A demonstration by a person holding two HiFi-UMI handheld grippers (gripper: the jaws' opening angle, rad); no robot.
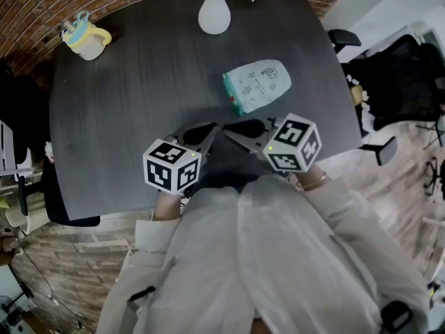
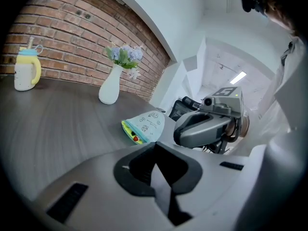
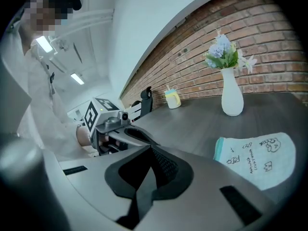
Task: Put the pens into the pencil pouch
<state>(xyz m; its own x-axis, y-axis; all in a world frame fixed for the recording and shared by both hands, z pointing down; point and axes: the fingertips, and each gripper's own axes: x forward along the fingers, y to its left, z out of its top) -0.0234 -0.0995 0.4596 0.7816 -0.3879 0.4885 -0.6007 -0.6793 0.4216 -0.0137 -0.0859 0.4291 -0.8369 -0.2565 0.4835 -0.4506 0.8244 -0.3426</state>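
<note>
The pale blue pencil pouch (image 1: 257, 83) lies flat on the dark table (image 1: 125, 117), just beyond both grippers. In the left gripper view the pouch (image 2: 147, 124) shows its green-edged mouth with small coloured ends inside. I see no loose pens on the table. My left gripper (image 1: 211, 129) and right gripper (image 1: 228, 129) hover tip to tip near the table's front edge, both shut with nothing between the jaws. The left gripper's (image 2: 155, 147) jaws meet in its own view, and so do those of the right gripper (image 3: 150, 152). The pouch (image 3: 257, 158) lies to the right in the right gripper view.
A white vase (image 1: 214, 12) with flowers stands at the table's far edge. A yellow lidded cup (image 1: 85, 37) sits at the far left corner. Black office chairs (image 1: 375, 82) stand off to the right of the table.
</note>
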